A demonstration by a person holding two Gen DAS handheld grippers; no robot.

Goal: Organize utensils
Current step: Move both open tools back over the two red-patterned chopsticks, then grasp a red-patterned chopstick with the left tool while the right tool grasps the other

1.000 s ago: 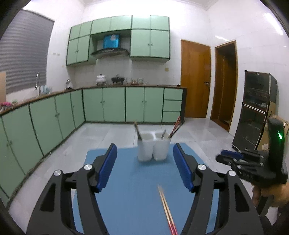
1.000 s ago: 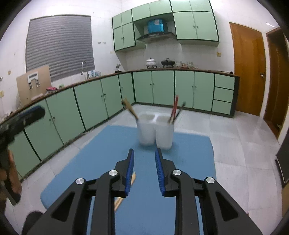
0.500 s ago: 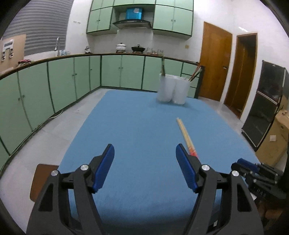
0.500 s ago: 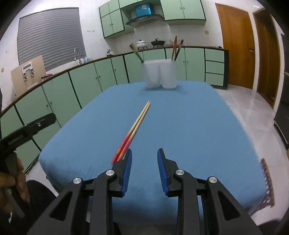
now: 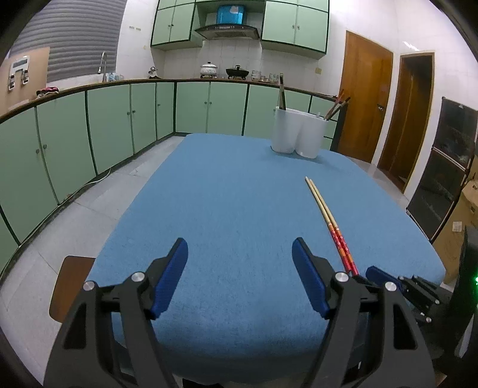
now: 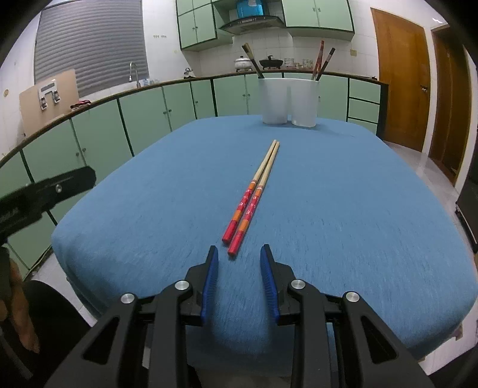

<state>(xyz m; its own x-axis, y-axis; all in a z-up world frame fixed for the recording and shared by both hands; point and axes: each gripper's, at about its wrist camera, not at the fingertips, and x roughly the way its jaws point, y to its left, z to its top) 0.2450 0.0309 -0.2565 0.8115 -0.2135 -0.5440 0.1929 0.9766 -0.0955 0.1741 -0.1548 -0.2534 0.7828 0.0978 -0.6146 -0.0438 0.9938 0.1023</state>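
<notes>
My blue cloth-covered desk (image 6: 358,194) bears a white twin-cup plastic utensil holder (image 6: 288,101) at its far edge. My left claw (image 5: 240,256), jaws just widening, gapes empty; my right claw (image 6: 239,255) is narrowly parted, empty, just short of the red-handled wooden chopsticks (image 6: 254,197) lying mid-desk

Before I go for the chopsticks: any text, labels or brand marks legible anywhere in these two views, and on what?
No text reads clearly in either view.
Left gripper: embossed lettering on its arm, seen at the right wrist view's left edge, too blurred to read.
Cardboard box: a small label, too small to read.
Chopsticks: pale pattern on the red ends, no legible characters.
Range hood: a line of marks, unreadable.
</notes>
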